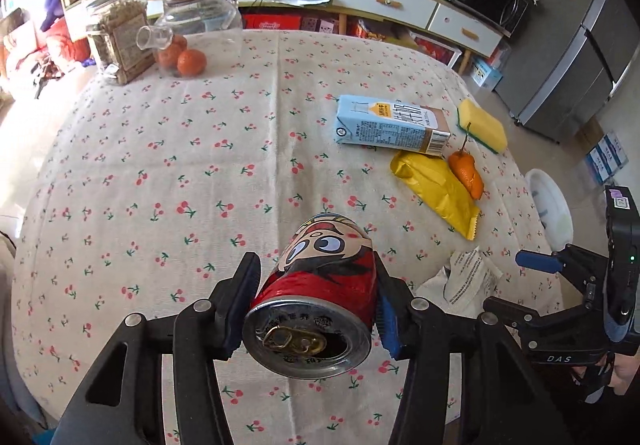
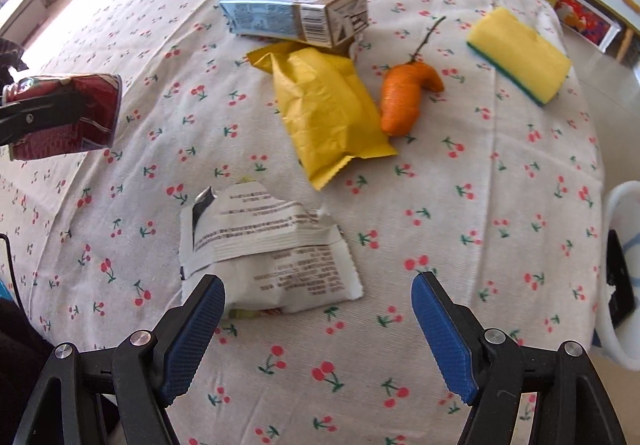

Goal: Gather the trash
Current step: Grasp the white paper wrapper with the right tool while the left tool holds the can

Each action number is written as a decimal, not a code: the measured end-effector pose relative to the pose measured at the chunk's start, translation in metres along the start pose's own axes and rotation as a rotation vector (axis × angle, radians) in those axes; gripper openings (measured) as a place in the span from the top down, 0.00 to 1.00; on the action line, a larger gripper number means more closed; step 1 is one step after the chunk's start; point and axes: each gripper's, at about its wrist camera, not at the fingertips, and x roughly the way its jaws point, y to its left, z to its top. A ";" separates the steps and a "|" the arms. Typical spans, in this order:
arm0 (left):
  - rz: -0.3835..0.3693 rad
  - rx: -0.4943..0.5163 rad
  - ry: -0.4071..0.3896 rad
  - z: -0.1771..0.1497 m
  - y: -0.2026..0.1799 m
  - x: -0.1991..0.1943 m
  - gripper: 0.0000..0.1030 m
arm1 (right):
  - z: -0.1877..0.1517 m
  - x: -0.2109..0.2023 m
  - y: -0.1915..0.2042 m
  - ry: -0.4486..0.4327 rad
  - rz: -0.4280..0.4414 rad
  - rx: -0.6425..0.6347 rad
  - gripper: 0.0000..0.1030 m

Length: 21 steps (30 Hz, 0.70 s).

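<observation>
My left gripper (image 1: pixel 316 285) is shut on a red drink can (image 1: pixel 320 293) and holds it above the table, its opened top toward the camera. The can also shows at the left of the right wrist view (image 2: pixel 68 113). My right gripper (image 2: pixel 318 299) is open and empty, just above the near edge of a white crumpled wrapper (image 2: pixel 264 249). A yellow snack bag (image 2: pixel 324 113), a blue milk carton (image 2: pixel 296 13) and an orange pepper (image 2: pixel 404 101) lie beyond it. The right gripper shows at the right of the left wrist view (image 1: pixel 536 263).
A yellow sponge (image 2: pixel 520 53) lies at the far right of the cherry-print tablecloth (image 2: pixel 460 205). A white bin (image 1: pixel 550 205) stands off the table's right edge. A glass jug (image 1: pixel 200 11), a jar (image 1: pixel 116 33) and oranges (image 1: pixel 184 59) stand at the far left.
</observation>
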 end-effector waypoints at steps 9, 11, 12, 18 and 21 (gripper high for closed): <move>0.024 -0.040 0.014 -0.012 0.030 -0.003 0.46 | 0.008 0.037 0.008 0.030 0.014 0.019 0.19; 0.020 -0.041 0.012 -0.013 0.031 -0.004 0.46 | 0.009 0.038 0.012 0.024 0.000 0.012 0.21; 0.018 -0.042 0.010 -0.013 0.031 -0.004 0.46 | 0.009 0.037 0.016 0.018 -0.007 -0.002 0.22; 0.007 -0.034 -0.007 -0.011 0.026 -0.009 0.46 | 0.005 0.026 0.039 -0.018 0.003 -0.137 0.55; 0.000 -0.028 -0.014 -0.010 0.020 -0.011 0.46 | 0.003 0.018 0.037 -0.027 0.032 -0.129 0.65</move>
